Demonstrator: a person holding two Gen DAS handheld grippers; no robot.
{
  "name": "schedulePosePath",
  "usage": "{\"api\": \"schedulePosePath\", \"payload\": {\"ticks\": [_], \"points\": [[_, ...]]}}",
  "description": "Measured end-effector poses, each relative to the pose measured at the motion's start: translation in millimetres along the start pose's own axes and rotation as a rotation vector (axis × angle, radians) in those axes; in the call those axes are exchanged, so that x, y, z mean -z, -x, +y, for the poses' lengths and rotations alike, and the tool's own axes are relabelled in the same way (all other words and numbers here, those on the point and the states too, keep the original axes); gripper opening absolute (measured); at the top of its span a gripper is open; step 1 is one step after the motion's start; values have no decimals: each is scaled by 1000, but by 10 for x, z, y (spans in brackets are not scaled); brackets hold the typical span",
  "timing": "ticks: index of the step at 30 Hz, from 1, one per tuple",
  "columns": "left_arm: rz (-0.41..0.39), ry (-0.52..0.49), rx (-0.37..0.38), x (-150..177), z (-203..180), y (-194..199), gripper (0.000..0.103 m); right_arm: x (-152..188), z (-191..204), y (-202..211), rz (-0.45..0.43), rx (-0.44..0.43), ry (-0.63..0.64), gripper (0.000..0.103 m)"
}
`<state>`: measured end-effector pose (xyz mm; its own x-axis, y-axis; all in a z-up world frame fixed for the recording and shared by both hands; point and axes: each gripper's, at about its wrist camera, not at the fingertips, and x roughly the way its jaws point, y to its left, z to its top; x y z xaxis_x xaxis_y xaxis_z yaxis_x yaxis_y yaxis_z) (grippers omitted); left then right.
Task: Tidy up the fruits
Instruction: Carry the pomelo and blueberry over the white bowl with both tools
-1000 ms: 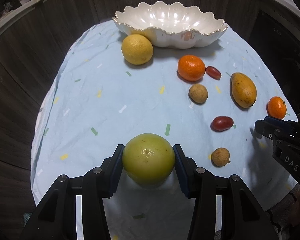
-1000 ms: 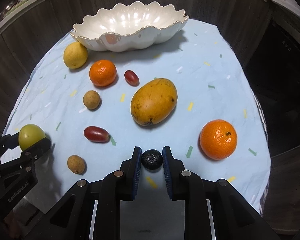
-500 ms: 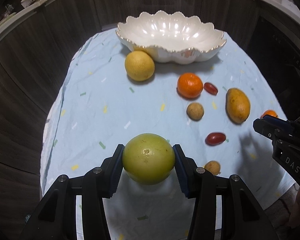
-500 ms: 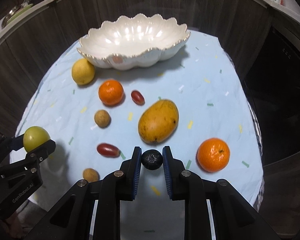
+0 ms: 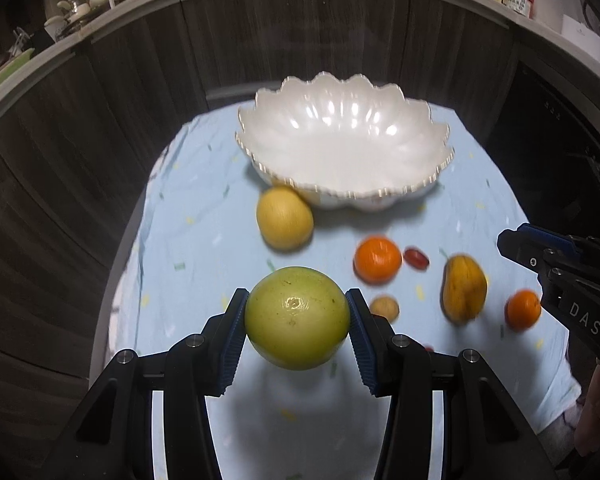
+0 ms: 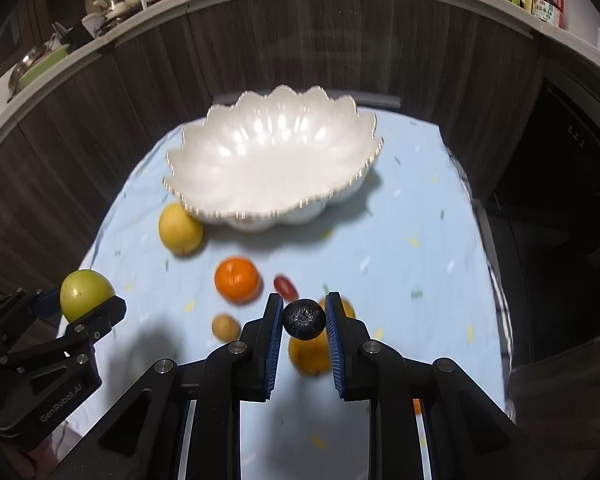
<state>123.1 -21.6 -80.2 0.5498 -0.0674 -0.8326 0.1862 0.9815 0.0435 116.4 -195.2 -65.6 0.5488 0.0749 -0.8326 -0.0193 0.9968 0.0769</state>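
- The left tool (image 5: 297, 320) is clamped on a green fruit (image 5: 297, 317), its blue pads pressing both sides, and holds it in the air above the table (image 5: 188, 264).
- The right tool (image 6: 303, 320) is clamped on a small dark fruit (image 6: 304, 319), also held clear of the cloth.
- A white scalloped bowl (image 5: 346, 184) stands at the far end of the table, with nothing visible inside.
- A yellow fruit (image 5: 285, 217) lies just beside the bowl's near left rim.
- An orange (image 5: 377, 259) lies nearer, with a small red fruit (image 5: 416, 258) just beside it on the right.
- A small tan fruit (image 5: 385, 307) lies close to the left tool's right finger in that view.
- A mango (image 5: 464, 289) lies to the right of the tan fruit, and a second orange (image 5: 523, 309) sits beyond it, next to the right tool's body.
- The table fruits look blurred in both views.
- In the right wrist view the mango is mostly hidden behind the right tool.
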Motion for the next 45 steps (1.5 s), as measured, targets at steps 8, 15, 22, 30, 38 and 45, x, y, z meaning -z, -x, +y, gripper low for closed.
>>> {"api": "schedulePosePath", "payload": {"ticks": [8,15,22,30,38,45], "points": [[-52,2,-6,-436,59,-38,48,-438,-41,-108,-51,4,4,22],[-76,-4,13,-756,89,-164,48,-793,-79,-244,-77,9,12,22],[-85,-18,35,-1029,88,-330,48,-1000,-135,-412,-75,15,6,22],[-79,-24,63,-1210,77,-577,48,-1152,-201,-670,-46,20,4,22],[-26,-21,87,-1287,77,-916,48,-1191,-243,-957,2,4,-14,22],[25,-9,109,-1281,90,-1113,48,-1156,-237,-1166,45,-15,-17,22]]}}
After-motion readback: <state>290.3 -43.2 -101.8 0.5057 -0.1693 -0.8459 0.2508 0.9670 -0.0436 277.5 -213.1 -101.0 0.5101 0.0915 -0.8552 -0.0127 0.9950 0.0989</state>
